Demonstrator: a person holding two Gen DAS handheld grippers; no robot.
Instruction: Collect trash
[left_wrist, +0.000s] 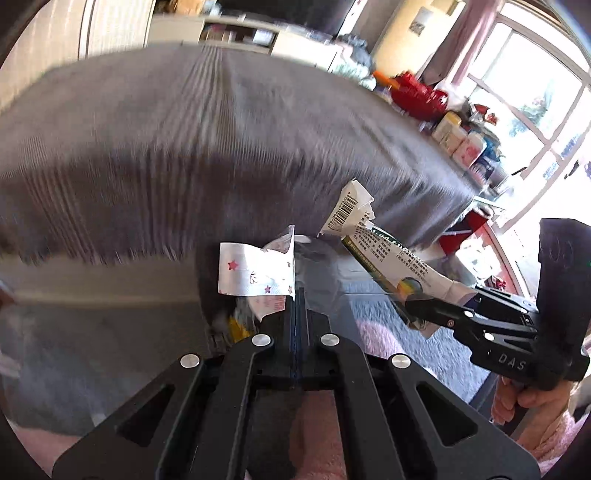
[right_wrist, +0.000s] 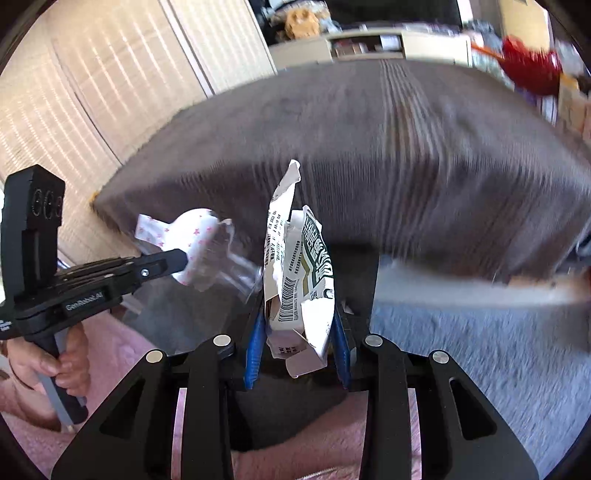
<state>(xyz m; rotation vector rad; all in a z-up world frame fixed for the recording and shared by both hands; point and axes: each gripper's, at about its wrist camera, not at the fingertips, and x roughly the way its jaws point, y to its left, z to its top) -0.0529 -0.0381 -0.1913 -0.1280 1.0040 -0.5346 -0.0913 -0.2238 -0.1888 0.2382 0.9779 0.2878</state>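
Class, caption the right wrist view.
Right gripper clamps a torn carton; left gripper holds a star-printed wrapper.

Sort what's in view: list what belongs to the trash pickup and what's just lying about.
Part of the job:
- star-printed wrapper, pinched in the left gripper
- torn barcode package, clamped in the right gripper

Just lying about:
- grey ribbed cushion
- red bag and bottles on the far side
- shelf unit
- grey carpet

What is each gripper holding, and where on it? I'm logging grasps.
The left gripper pinches the star-printed wrapper at its edge. The right gripper clamps the torn white carton at its lower end.
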